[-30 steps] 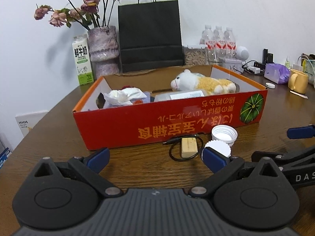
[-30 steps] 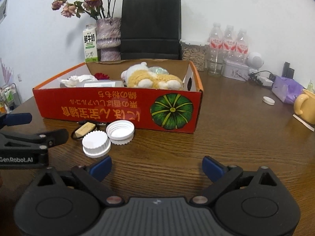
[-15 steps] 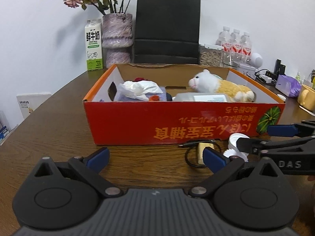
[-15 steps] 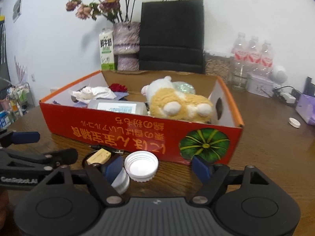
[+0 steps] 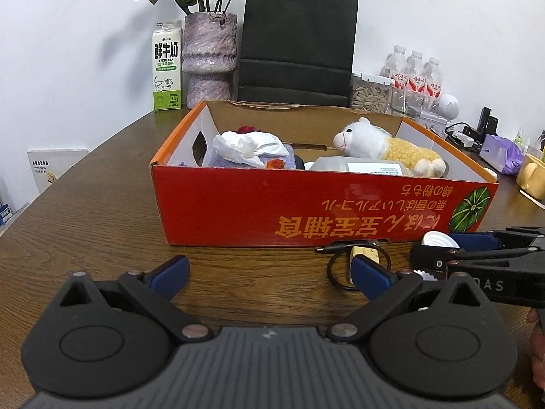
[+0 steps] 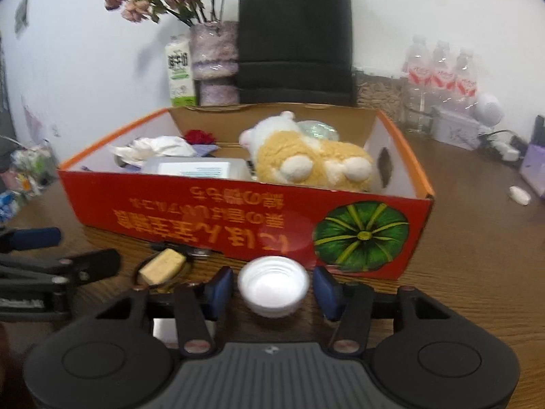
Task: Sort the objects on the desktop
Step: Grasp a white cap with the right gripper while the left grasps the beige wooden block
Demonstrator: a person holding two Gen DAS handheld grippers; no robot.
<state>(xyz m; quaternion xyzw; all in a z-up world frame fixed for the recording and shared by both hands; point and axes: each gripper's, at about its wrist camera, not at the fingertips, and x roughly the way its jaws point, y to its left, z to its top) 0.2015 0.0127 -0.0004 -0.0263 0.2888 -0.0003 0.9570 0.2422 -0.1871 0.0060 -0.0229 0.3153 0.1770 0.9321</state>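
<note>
The white cap [image 6: 273, 284] sits on the table [image 6: 477, 272] just in front of the red box [image 6: 238, 218], open side up, squarely between the blue pads [image 6: 220, 288] of the right gripper [image 6: 274, 288]. Those jaws stand apart on either side of it, with a gap showing at each pad, so nothing is grasped yet. The step in hand looks like the approach for a pick: the cap is framed but not pinched. The next move, as I judge it, calls for closing the jaws evenly on the rim, then lifting and carrying it over the near wall into the box, where a plush sheep [image 6: 306, 163], a tissue [image 6: 153, 148] and a flat pack [image 6: 201, 168] already lie.

Being round, the cap has no long axis along the table; its axis runs straight up and its hollow faces upward.

The left gripper [image 5: 269, 271] hovers wide open over bare table, holding nothing. Just left of the cap lie a small wooden block [image 6: 161, 266] and a black cable loop [image 5: 357, 269], touching each other. A second cap seems to lie under the right tool, mostly hidden.
</note>
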